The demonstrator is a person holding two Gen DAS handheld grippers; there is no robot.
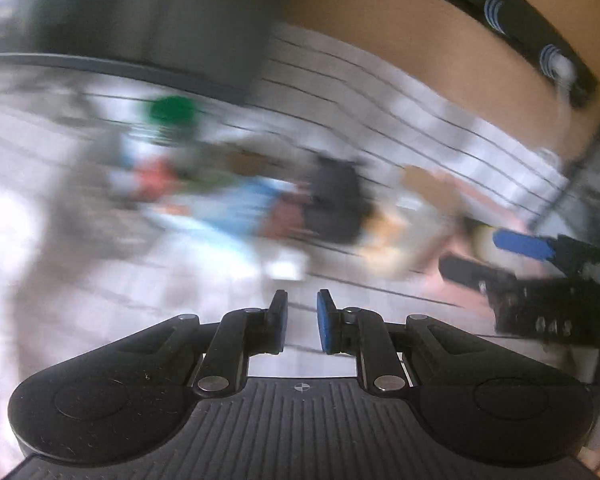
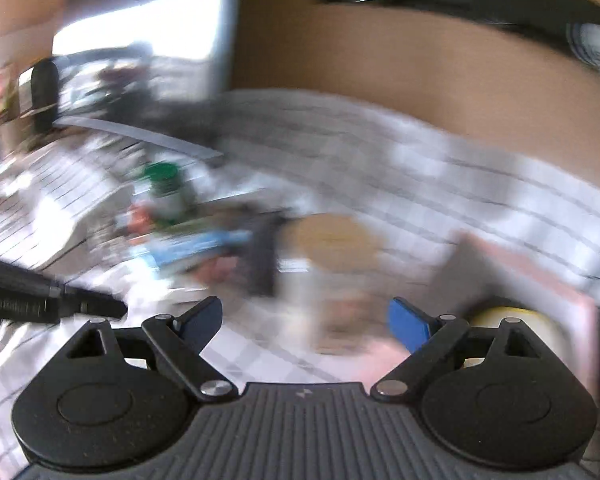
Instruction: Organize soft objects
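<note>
Left gripper (image 1: 302,320) narrowly parted, right gripper (image 2: 306,320) spread wide, both empty above checked cloth (image 2: 440,168).

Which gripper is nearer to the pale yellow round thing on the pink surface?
Right. The right gripper is open beside the yellow round thing. The left gripper is farther away, to its left.

— What can't you make out?
— The heap of soft things (image 1: 236,204) on the checked cloth (image 2: 440,184) is smeared by blur.
— And the yellowish item (image 2: 512,320)?
— Half hidden behind the right gripper (image 2: 306,322).
</note>
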